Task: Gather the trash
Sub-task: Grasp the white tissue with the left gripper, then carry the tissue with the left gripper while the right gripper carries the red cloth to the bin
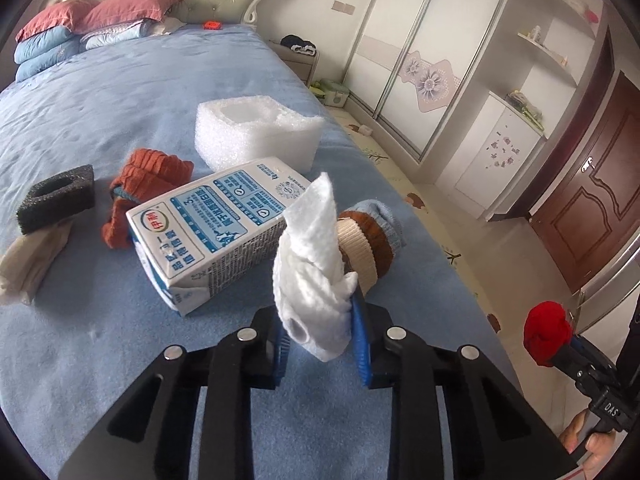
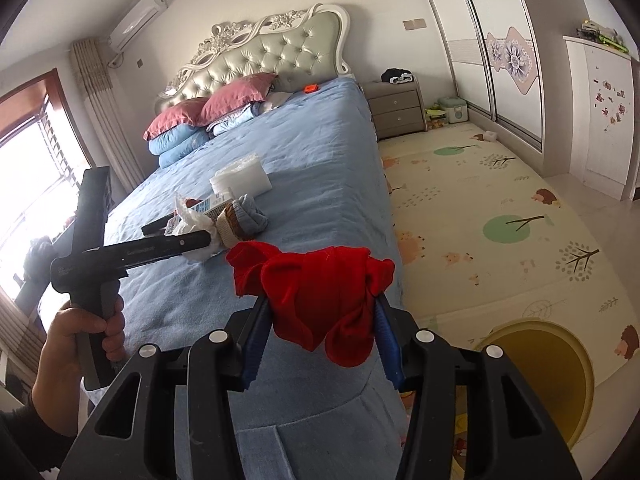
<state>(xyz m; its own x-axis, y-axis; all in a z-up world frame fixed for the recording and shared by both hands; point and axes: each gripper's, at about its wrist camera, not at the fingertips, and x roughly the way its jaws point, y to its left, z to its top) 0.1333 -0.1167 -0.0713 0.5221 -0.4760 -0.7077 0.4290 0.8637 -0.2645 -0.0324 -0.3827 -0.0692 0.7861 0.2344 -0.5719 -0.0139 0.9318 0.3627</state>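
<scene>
We hold the left gripper (image 1: 320,344) over the blue bedspread (image 1: 120,120), its blue pads pinching a crumpled white tissue (image 1: 312,272). The tissue is soft, quilted in texture and twisted; one flat end stands up above the pads and a wadded end hangs just below them. It sits in front of a white and blue milk carton (image 1: 208,232) that lies on its side on the bed.

Near the carton we see a white foam block (image 1: 256,136), an orange knitted cloth (image 1: 144,188), a black foam piece (image 1: 56,200), a beige cloth (image 1: 28,264) and a rolled sock in brown, cream and light blue (image 1: 372,240).

We hold the right gripper (image 2: 324,332) beyond the bed's edge, its pads clamped on a bunched red cloth (image 2: 316,296), which drapes over and between them. A yellow bin (image 2: 552,376) stands open on the patterned floor mat (image 2: 500,200) to the right of this gripper.
</scene>
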